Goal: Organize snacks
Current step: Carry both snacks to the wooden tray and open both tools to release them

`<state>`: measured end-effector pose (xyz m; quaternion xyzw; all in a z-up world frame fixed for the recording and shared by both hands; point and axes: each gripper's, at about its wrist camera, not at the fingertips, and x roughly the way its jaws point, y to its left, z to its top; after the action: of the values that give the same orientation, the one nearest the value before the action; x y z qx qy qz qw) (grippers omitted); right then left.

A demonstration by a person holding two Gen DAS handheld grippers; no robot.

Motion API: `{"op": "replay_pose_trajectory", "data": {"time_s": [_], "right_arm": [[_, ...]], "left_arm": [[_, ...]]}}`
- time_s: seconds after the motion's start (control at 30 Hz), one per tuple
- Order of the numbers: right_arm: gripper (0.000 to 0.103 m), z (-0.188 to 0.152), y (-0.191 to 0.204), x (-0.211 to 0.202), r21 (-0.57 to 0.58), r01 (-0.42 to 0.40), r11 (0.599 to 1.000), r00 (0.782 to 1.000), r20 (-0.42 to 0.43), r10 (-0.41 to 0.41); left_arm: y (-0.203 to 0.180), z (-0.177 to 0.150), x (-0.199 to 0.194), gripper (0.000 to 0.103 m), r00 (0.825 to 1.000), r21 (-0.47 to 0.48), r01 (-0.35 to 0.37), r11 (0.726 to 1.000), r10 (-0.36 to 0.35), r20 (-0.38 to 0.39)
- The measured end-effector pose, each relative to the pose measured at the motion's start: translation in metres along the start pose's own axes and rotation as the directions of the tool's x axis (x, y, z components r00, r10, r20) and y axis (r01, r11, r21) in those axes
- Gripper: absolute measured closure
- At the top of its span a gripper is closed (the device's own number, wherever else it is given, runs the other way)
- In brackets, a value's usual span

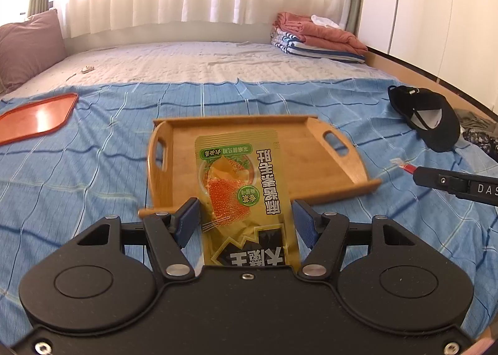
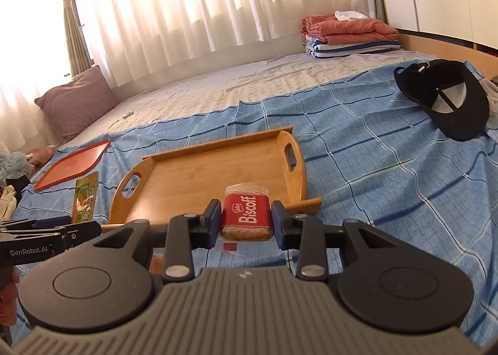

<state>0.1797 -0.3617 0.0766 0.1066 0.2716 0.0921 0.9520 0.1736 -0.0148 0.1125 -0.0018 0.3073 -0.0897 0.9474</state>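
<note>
A wooden tray [image 1: 314, 165] with cut-out handles lies on the blue checked bedsheet; it also shows in the right wrist view [image 2: 193, 177]. My left gripper [image 1: 246, 218] holds a yellow-green snack packet [image 1: 239, 174] between its blue pads, and the packet's far end reaches over the tray. In the right wrist view the packet [image 2: 84, 197] stands left of the tray. My right gripper [image 2: 246, 221] is shut on a red Biscoff biscuit pack [image 2: 246, 215], just in front of the tray's near edge. The right gripper's fingers [image 1: 435, 179] enter the left wrist view at the right.
An orange-red flat tray [image 1: 37, 118] lies at the far left of the sheet. A black cap [image 1: 429, 115] lies at the right. Folded clothes [image 1: 317, 37] are stacked at the far end of the bed. A mauve pillow [image 1: 28, 43] leans at the left.
</note>
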Motion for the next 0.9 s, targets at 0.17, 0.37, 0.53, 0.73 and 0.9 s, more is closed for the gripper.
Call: {"op": "replay_pose_trajectory", "data": {"time_s": [0.17, 0.37, 0.53, 0.73, 0.9], "right_arm": [[0.063, 0.016, -0.004, 0.022, 0.006, -0.020, 1.000, 0.999, -0.034, 0.021], [0.063, 0.038, -0.015, 0.054, 0.041, -0.048, 0.998, 0.996, -0.069, 0.051], [0.063, 0.052, -0.020, 0.081, 0.063, -0.065, 0.996, 0.992, -0.106, 0.072], [0.063, 0.060, -0.024, 0.124, 0.103, -0.071, 0.992, 0.981, -0.175, 0.089], [0.063, 0.059, -0.022, 0.158, 0.102, -0.060, 0.993, 0.976, -0.201, 0.080]], "left_arm": [[0.003, 0.022, 0.026, 0.040, 0.999, -0.024, 0.040, 0.999, -0.040, -0.024], [0.005, 0.050, 0.065, 0.040, 0.995, -0.046, 0.055, 0.997, -0.059, -0.085], [0.009, 0.068, 0.101, 0.040, 0.989, -0.079, 0.058, 0.995, -0.068, -0.128], [0.011, 0.080, 0.150, 0.040, 0.983, -0.089, 0.013, 0.996, -0.029, -0.184], [0.009, 0.084, 0.187, 0.040, 0.975, -0.076, -0.027, 0.997, 0.009, -0.223]]}}
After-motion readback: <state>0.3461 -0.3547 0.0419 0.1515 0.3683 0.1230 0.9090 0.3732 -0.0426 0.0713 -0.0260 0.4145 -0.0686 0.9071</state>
